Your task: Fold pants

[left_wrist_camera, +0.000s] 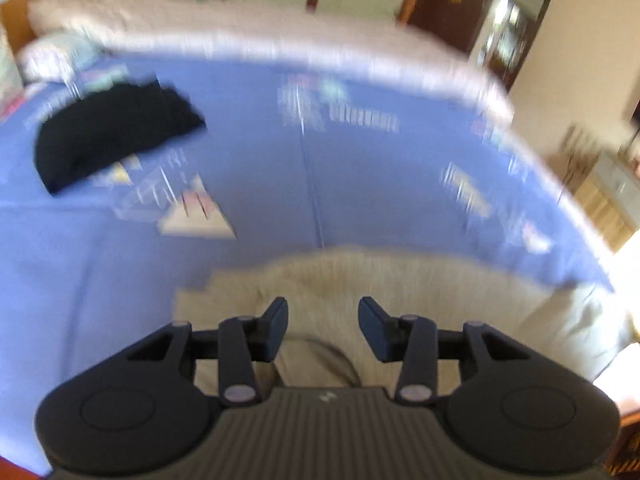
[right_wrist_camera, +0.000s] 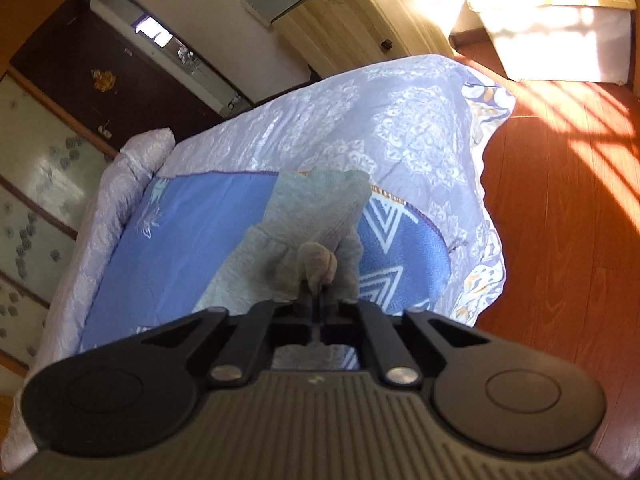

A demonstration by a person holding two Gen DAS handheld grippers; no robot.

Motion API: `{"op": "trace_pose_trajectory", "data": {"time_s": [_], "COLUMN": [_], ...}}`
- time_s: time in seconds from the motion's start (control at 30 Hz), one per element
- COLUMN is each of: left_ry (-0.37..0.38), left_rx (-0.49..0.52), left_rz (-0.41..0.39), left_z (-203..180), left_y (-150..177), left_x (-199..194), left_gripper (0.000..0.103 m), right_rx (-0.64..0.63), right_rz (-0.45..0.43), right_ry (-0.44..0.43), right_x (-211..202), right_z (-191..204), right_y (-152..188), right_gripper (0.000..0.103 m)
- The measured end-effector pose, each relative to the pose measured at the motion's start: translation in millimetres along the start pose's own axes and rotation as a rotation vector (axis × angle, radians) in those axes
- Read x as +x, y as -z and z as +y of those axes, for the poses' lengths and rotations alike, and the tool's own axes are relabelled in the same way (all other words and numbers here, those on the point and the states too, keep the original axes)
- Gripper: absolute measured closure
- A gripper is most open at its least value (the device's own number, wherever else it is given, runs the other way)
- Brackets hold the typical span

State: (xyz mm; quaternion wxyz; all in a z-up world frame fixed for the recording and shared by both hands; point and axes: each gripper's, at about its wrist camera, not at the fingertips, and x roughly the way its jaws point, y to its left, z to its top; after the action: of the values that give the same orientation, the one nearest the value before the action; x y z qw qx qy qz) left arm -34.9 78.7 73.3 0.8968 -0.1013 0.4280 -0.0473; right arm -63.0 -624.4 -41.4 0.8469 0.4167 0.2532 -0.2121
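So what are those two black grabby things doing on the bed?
A person is folding light grey pants on a blue bedspread. The right gripper is shut on a bunched bit of the pants. The left gripper is open just above the fabric and holds nothing. A dark garment lies apart, farther up the bed.

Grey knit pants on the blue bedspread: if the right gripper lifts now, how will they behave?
Likely floppy: the grey knit pants bunch into soft folds where the right gripper is shut on them, so the rest should drape and trail. Probably light, being thin fabric. The textured knit looks grippy, so slip seems unlikely. The left gripper stands open above the pants, holding nothing.
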Motion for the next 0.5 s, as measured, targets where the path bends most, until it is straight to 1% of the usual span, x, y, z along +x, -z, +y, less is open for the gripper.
{"op": "trace_pose_trajectory", "data": {"time_s": [0.07, 0.1, 0.13, 0.17, 0.2, 0.23, 0.3, 0.37, 0.4, 0.5], "left_ry": [-0.081, -0.130, -0.170, -0.185, -0.196, -0.204, -0.199, -0.187, -0.182, -0.181], "left_rx": [0.029, 0.055, 0.082, 0.101, 0.122, 0.137, 0.134, 0.112, 0.101, 0.094], "left_rz": [0.082, 0.124, 0.160, 0.163, 0.150, 0.150, 0.153, 0.160, 0.161, 0.162], "left_z": [-6, -8, -11, -13, -16, -19, -19, -14, -13, -12], "left_y": [14, 21, 25, 30, 32, 32, 31, 30, 29, 27], "left_x": [26, 39, 52, 56, 54, 53, 50, 51, 51, 52], "left_gripper": [0.064, 0.064, 0.063, 0.063, 0.062, 0.062, 0.061, 0.061, 0.061, 0.060], "right_rx": [-0.021, -0.007, 0.006, 0.010, 0.013, 0.021, 0.041, 0.043, 0.029, -0.066], "right_rz": [0.006, 0.022, 0.043, 0.051, 0.040, 0.007, -0.060, -0.094, -0.121, -0.260], "right_ry": [0.080, 0.100, 0.121, 0.158, 0.181, 0.185, 0.160, 0.147, 0.150, 0.196], "right_x": [9, 16, 24, 29, 28, 22, 7, -5, -12, -35], "right_z": [-11, -19, -28, -34, -37, -39, -44, -40, -34, -8], "right_y": [-4, -5, -4, -4, -4, -4, -9, -13, -14, -19], "right_gripper": [0.097, 0.096, 0.088, 0.070, 0.061, 0.053, 0.051, 0.050, 0.050, 0.050]}}
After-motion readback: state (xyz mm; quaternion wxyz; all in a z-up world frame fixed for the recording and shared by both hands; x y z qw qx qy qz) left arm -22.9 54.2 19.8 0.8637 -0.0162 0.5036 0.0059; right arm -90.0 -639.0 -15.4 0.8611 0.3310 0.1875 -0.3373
